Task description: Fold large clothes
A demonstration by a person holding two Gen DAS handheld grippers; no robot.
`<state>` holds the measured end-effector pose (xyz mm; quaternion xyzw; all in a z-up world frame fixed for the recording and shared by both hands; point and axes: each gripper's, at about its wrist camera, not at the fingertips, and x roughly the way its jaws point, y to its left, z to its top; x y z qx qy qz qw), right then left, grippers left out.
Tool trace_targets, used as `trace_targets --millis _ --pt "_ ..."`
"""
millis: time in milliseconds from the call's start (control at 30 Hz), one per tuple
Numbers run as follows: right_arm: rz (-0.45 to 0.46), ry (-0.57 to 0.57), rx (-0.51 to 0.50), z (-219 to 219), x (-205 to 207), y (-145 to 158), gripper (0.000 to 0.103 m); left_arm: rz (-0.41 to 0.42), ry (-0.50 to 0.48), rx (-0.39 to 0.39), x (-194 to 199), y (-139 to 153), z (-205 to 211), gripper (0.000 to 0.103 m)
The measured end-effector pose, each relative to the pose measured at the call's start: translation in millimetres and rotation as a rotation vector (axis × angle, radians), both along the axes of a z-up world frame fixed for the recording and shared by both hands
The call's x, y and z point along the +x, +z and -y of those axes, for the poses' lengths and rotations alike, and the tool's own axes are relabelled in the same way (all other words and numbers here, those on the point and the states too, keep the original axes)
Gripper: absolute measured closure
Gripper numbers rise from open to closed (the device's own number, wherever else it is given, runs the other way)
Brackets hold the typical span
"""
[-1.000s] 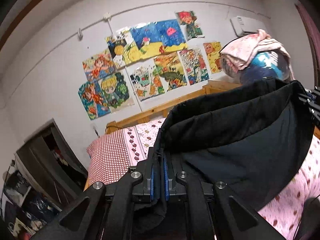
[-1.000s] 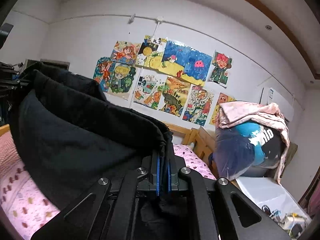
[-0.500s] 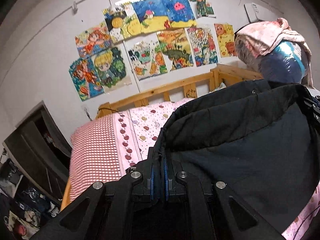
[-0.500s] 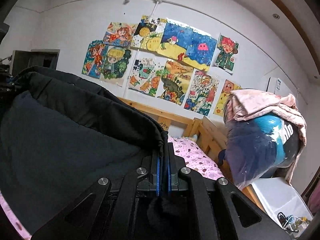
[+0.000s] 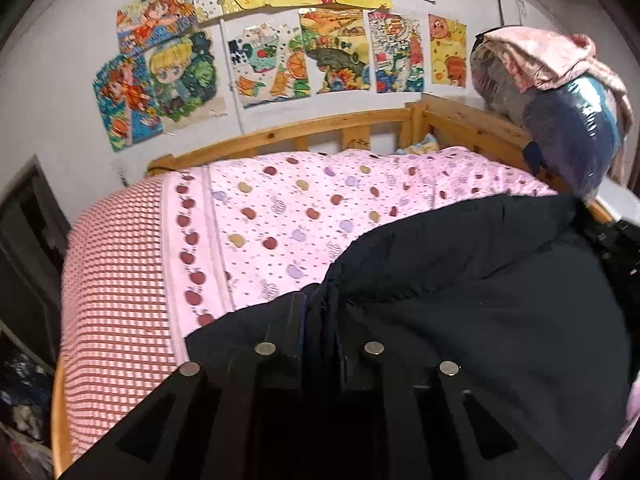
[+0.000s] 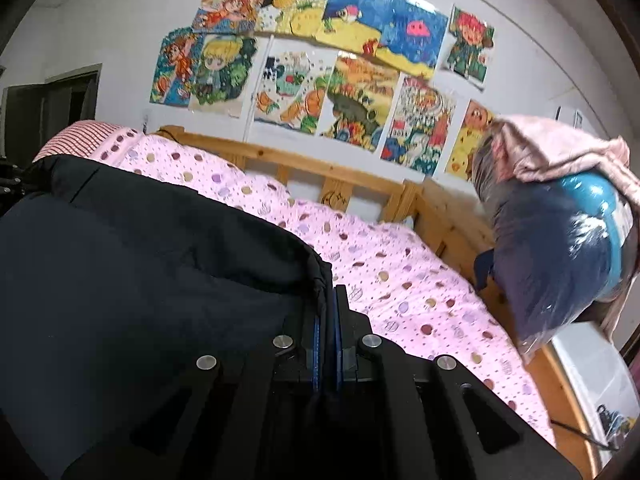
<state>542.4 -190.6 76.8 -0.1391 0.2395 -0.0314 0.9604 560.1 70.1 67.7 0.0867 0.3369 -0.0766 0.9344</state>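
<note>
We held the black garment [image 5: 460, 300] over the near side of the pink bedspread [image 5: 300, 208], its top edge pinched tight in both the left gripper [image 5: 318, 320] and the right gripper [image 6: 327, 320]. To lay it well, we judged both corners should descend level, edge taut, before either jaw released.

Both wrist cams close, facing bed [image 5: 280, 216] [image 6: 400, 272]

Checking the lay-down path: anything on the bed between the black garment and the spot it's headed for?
Nothing visible. Both grippers, left and right, are shut on the black garment; the pink quilt ahead is bare. The bagged bundle sits off at the bed's end.
</note>
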Motion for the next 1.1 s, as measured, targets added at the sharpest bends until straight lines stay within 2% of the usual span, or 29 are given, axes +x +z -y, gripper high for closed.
trace_targets --millis 67,100,133,200,233,300,333,367,467,567,667,767,933,1033,1100 --pt "-0.022 -0.004 0.017 1.2 4.3 -9.4 0.098 0.008 -0.015 -0.013 -3.9 1.6 -3.2 0.081" --pt "-0.034 -0.001 0.026 2.6 5.1 -13.7 0.095 0.017 -0.011 -0.009 -4.2 3.5 -5.6 0.068" --pt "-0.042 0.006 0.038 4.0 6.0 -17.2 0.094 0.033 0.001 -0.004 -6.1 6.4 -7.0 0.038" --pt "-0.045 0.014 0.062 8.6 4.3 -19.0 0.087 0.101 0.045 -0.005 -17.2 14.8 -12.2 0.000" --pt "-0.037 0.012 0.070 10.9 0.3 -17.6 0.082 0.138 0.058 -0.023 -24.3 19.2 -15.8 0.000" --pt "-0.014 0.023 0.094 14.9 -11.0 -12.0 0.054 0.134 0.060 -0.055 -34.2 23.4 -21.3 0.000" --pt "0.004 0.027 0.108 17.3 -18.9 -8.2 0.048 0.127 0.067 -0.059 -37.9 24.2 -23.0 0.000" --pt "0.013 0.029 0.117 19.8 -25.7 -4.8 0.043 0.130 0.073 -0.060 -43.8 24.6 -23.7 0.000" --pt "0.018 0.043 0.145 27.2 -46.3 4.9 0.039 0.150 0.046 -0.063 -68.8 23.8 -20.3 0.000" --pt "0.007 0.113 0.223 34.0 -75.2 10.5 0.026 0.147 -0.013 -0.084 -95.6 13.7 -11.6 0.000" --pt "-0.011 0.178 0.283 35.0 -101.1 2.3 0.022 0.119 -0.045 -0.077 -102.7 -1.0 -2.7 0.000" --pt "-0.076 0.214 0.287 28.5 -105.3 -18.4 0.021 0.091 -0.021 -0.035 -96.8 -19.6 5.2 0.000" --pt "-0.123 0.201 0.233 19.6 -78.5 -45.0 0.021 0.111 0.090 -0.030 -74.5 -25.9 0.2 0.000" --pt "-0.144 0.163 0.234 19.3 -54.1 -41.6 0.021 0.099 0.138 -0.037 -57.7 -26.9 -6.3 0.000" --pt "-0.163 0.119 0.252 23.4 -33.1 -38.7 0.021 0.060 0.161 -0.061 -43.5 -32.1 -13.1 0.000"
